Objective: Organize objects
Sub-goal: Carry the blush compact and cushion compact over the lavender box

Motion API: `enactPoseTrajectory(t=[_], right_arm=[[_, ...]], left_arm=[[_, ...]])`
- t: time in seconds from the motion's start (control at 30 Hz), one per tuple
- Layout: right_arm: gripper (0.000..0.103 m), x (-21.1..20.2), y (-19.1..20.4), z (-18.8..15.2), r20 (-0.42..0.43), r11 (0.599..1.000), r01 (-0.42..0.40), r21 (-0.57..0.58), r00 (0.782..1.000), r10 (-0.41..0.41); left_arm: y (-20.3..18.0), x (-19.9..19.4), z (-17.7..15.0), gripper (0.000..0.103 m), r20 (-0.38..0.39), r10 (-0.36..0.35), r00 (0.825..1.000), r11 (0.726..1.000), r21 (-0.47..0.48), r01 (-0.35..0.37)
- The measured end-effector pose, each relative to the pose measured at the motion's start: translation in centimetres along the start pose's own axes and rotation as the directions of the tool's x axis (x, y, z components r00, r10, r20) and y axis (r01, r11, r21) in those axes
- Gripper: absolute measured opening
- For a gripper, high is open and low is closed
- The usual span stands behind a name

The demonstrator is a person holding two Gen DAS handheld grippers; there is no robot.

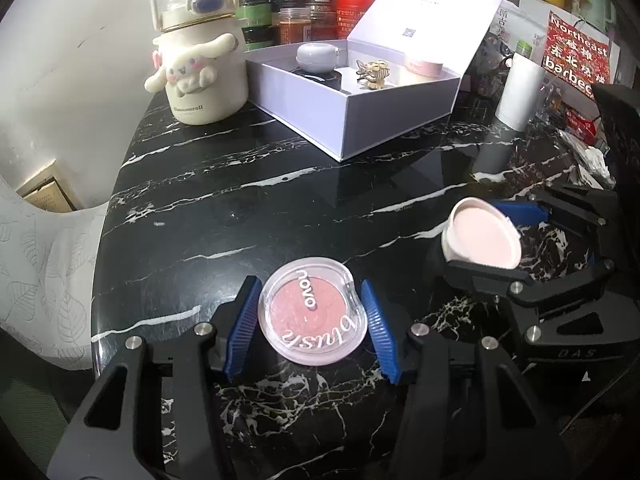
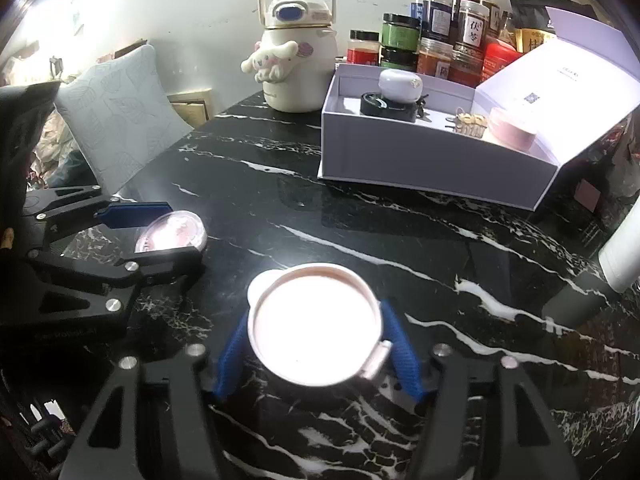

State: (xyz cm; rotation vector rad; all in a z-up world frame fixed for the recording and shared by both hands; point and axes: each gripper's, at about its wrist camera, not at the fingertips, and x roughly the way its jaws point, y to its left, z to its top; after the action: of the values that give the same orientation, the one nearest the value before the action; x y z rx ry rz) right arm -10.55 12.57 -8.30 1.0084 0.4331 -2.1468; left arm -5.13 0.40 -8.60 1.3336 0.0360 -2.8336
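Blush compact (image 1: 313, 316) sat clamped edge-on in my left gripper (image 1: 312, 320), near side of the lavender box (image 1: 360, 120). Right gripper (image 2: 318, 340) clenched the pink case (image 2: 314, 326) beside it. I judged both smooth round rims liable to squirt from the jaws onto the tabletop (image 1: 240, 208) mid-carry.

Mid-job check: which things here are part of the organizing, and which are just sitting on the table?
In the job:
- round clear-lidded pink blush compact, between the left gripper pads
- round pale pink case, gripped by the right gripper
- open lilac cardboard box, already holding small items

Lying about:
- white cartoon-dog bottle
- spice jars
- white paper roll
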Motion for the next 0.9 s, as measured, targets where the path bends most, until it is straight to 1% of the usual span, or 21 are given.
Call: enactPoseTrajectory(t=[0.33,0.47,0.63,0.77,0.9], right_arm=[[0.064,-0.8,0.1,-0.9,-0.008,1.0,0.003,0.004,1.0,-0.003],[0.064,-1.6,0.0,-1.4,-0.001,1.0,-0.003,0.012,1.0,0.003],[0.064,-3.0,-0.2,-1.5,0.02,1.0,0.011,0.008,1.0,-0.011],[0.064,-3.6,-0.5,-1.5,0.018,1.0,0.025,0.012,1.0,-0.025],[0.064,-4.3,-0.9,-1.7,0.019,0.999,0.033,0.018,0.999,-0.033]], left_arm=[[-0.7,0.4,-0.2,0.05,-0.035,-0.013,0.999,1.0,0.004,0.013],[-1.0,-0.3,0.1,0.05,-0.03,-0.018,0.999,1.0,0.006,0.018],[-1.4,-1.8,0.6,0.05,-0.018,-0.023,1.0,1.0,0.016,0.023],[-1.9,-2.4,0.9,0.05,-0.012,-0.027,1.0,0.999,0.023,0.027],[-2.2,-3.0,1.2,0.05,-0.006,-0.038,0.999,0.999,0.007,0.038]])
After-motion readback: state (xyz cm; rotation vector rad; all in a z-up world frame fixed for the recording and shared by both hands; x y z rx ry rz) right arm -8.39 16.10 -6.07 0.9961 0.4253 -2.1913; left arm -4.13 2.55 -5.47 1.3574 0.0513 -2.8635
